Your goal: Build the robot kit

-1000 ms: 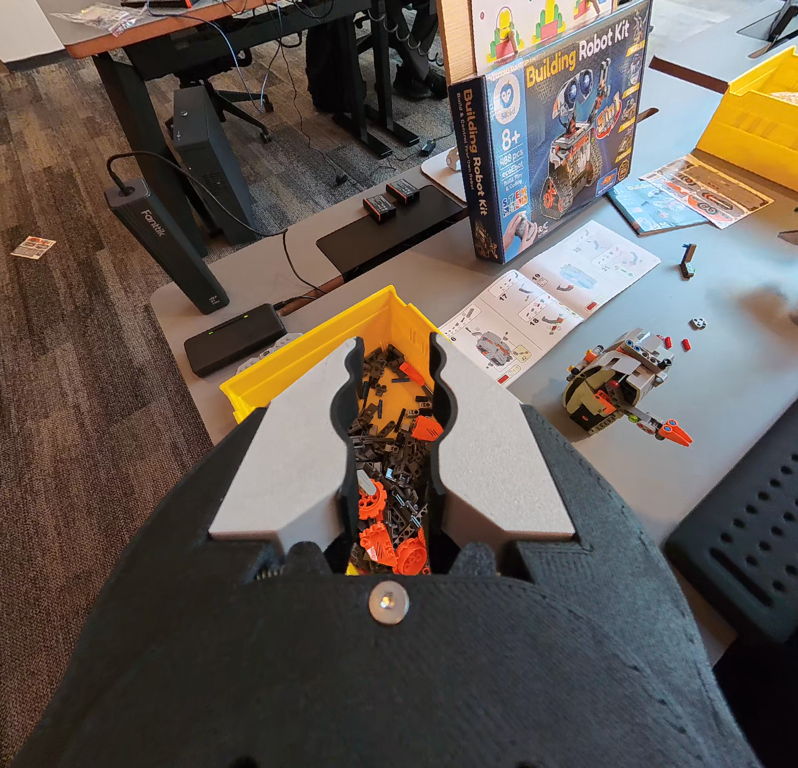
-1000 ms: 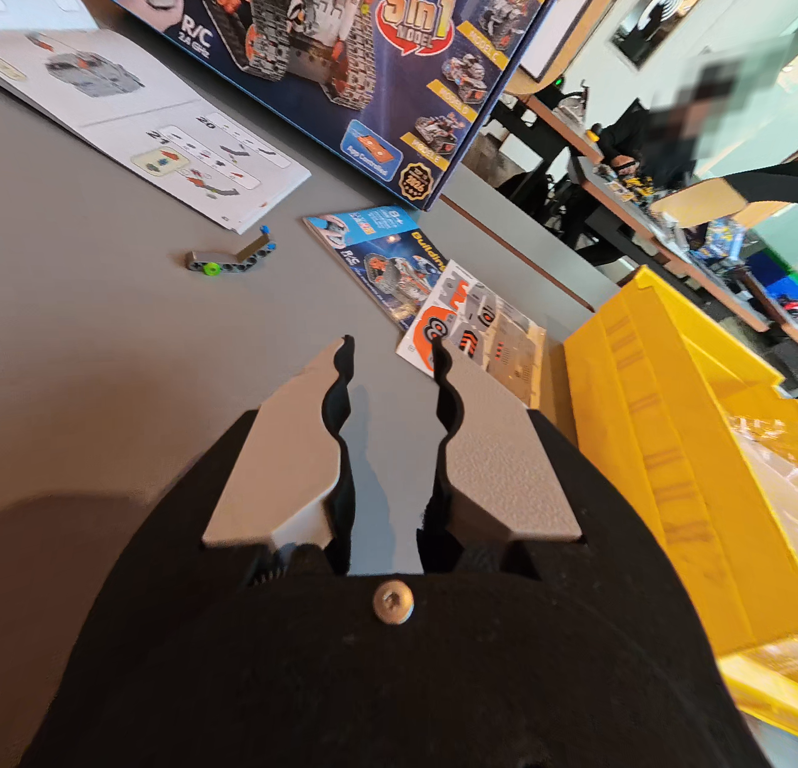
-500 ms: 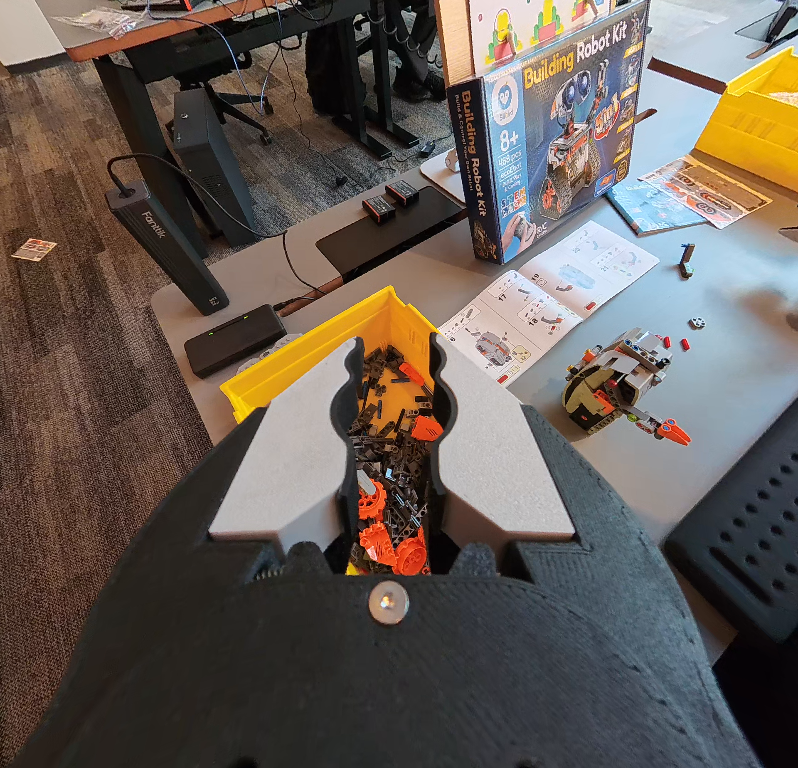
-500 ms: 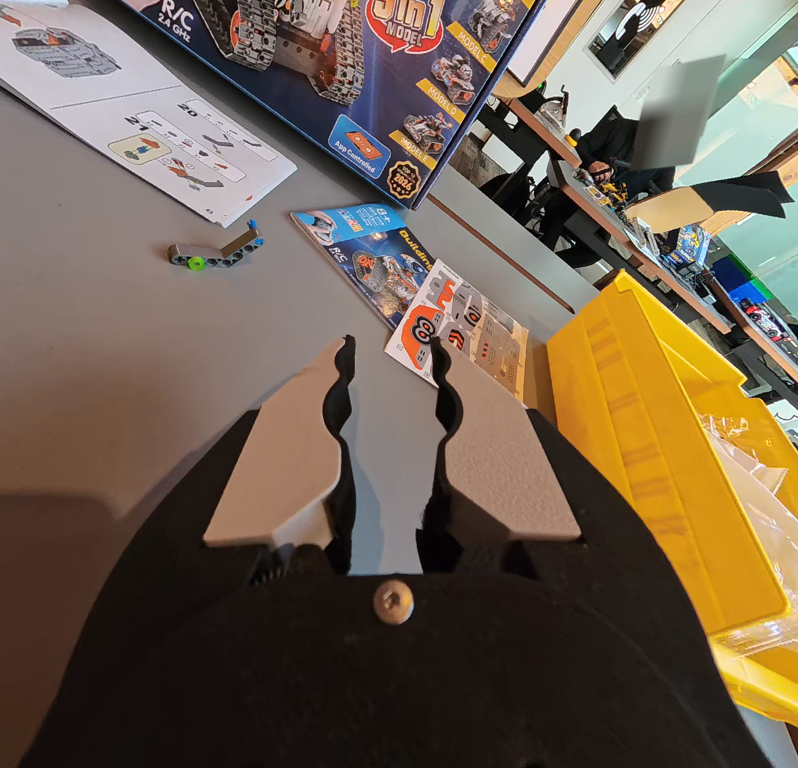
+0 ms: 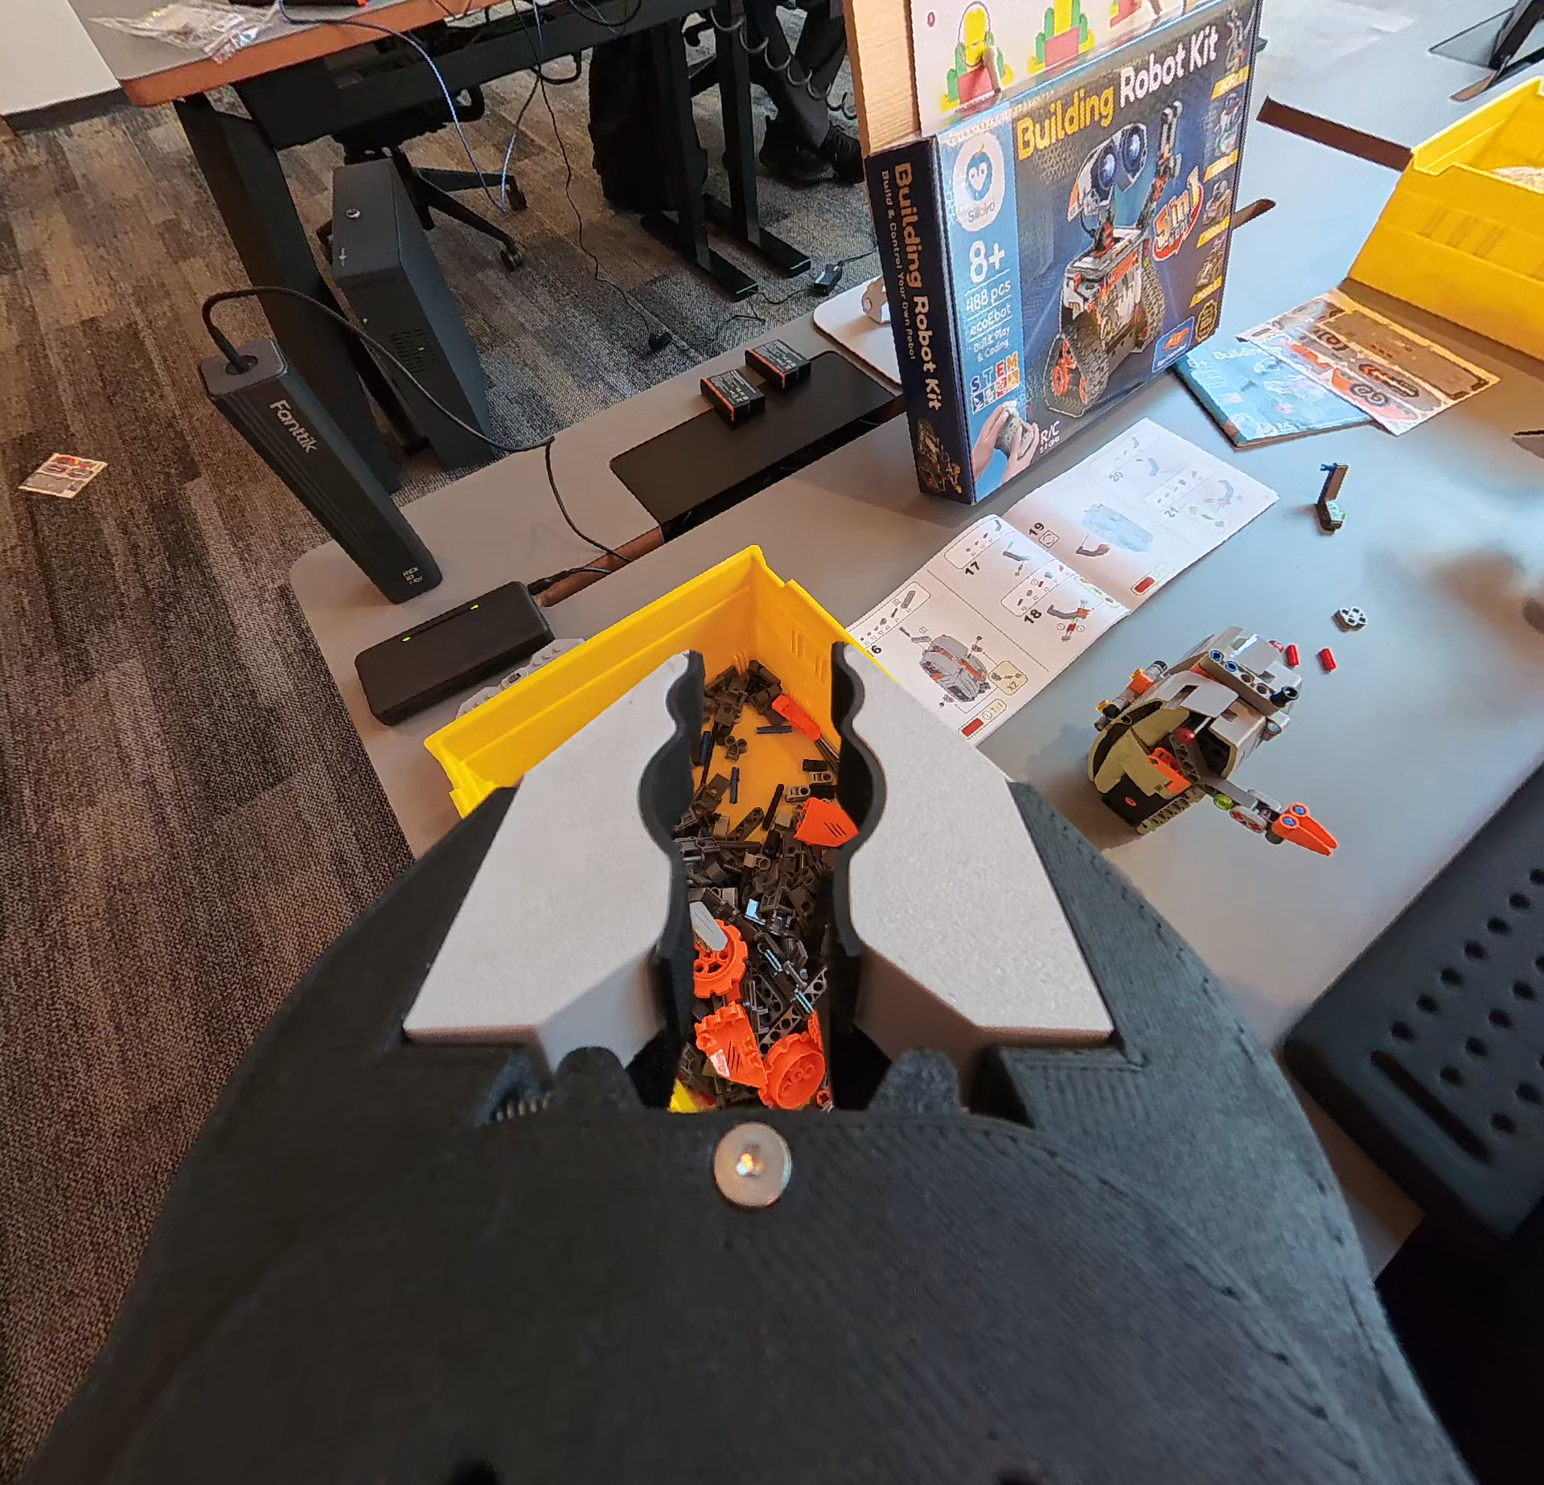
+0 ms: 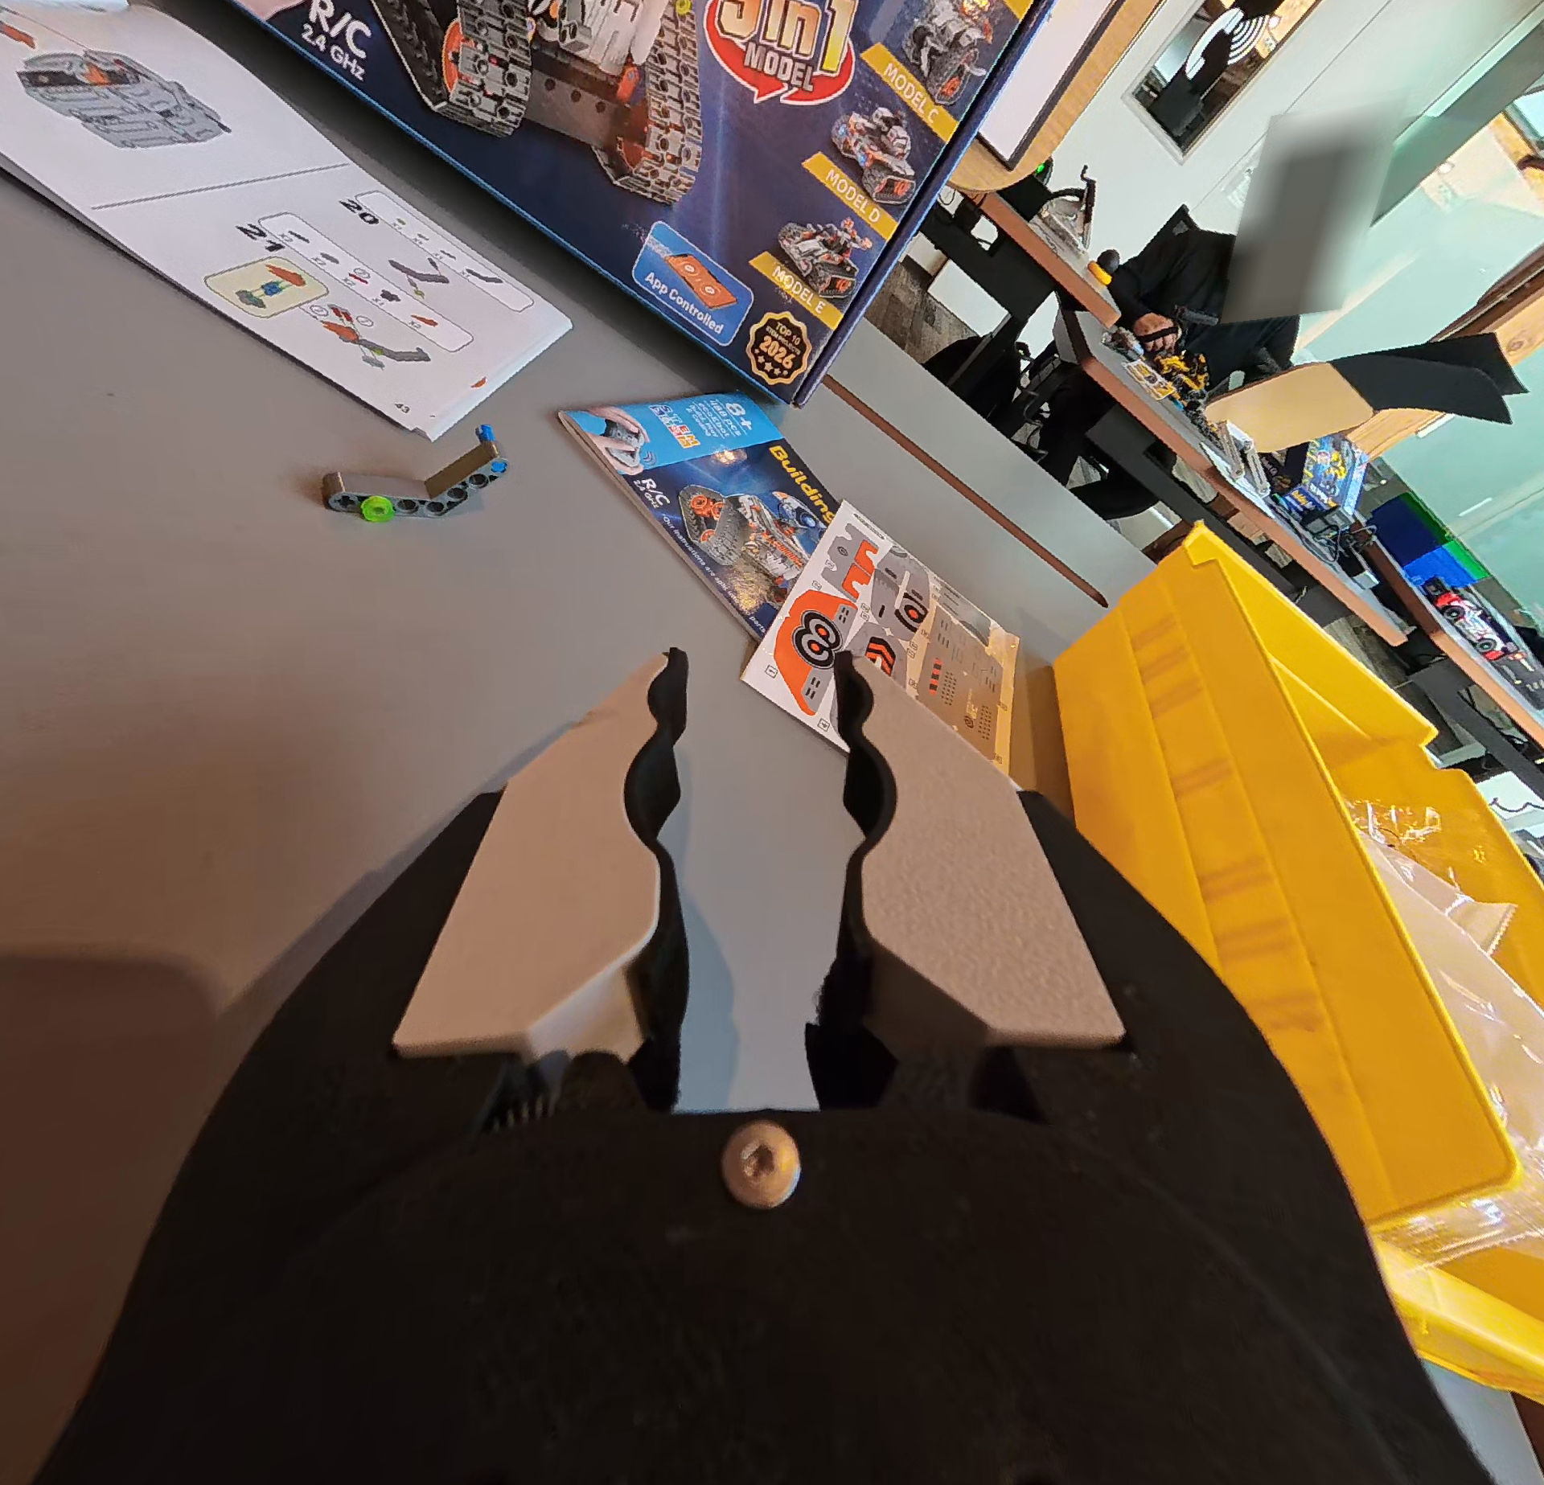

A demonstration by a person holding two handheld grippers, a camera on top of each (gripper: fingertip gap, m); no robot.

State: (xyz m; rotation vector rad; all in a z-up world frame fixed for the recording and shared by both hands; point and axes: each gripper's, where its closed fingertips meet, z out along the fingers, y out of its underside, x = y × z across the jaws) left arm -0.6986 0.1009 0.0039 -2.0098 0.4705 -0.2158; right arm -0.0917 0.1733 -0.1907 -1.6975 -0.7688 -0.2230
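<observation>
My left gripper (image 5: 762,668) is open and empty, held above a yellow bin (image 5: 585,693) full of small black and orange building pieces (image 5: 760,868). A partly built grey and orange model (image 5: 1186,735) lies on the grey table to its right. My right gripper (image 6: 756,664) is open and empty, low over the bare grey table (image 6: 251,735). Its right fingertip overlaps the edge of a sticker sheet (image 6: 911,635). A grey bent beam with a green pin (image 6: 413,488) lies ahead to the left. A big yellow bin (image 6: 1253,860) stands close on its right.
A blue kit box (image 5: 1078,234) stands at the back, with an open instruction booklet (image 5: 1061,576) before it and a blue leaflet (image 6: 710,501) beside. Loose small pieces (image 5: 1349,618) lie near the model. A black perforated mat (image 5: 1454,1019) lies at the right. A black power bank (image 5: 451,651) lies behind the bin.
The right gripper has drifted slightly, so the sticker sheet, leaflet and beam sit a little lower and closer in its view. The left gripper has hardly moved.
</observation>
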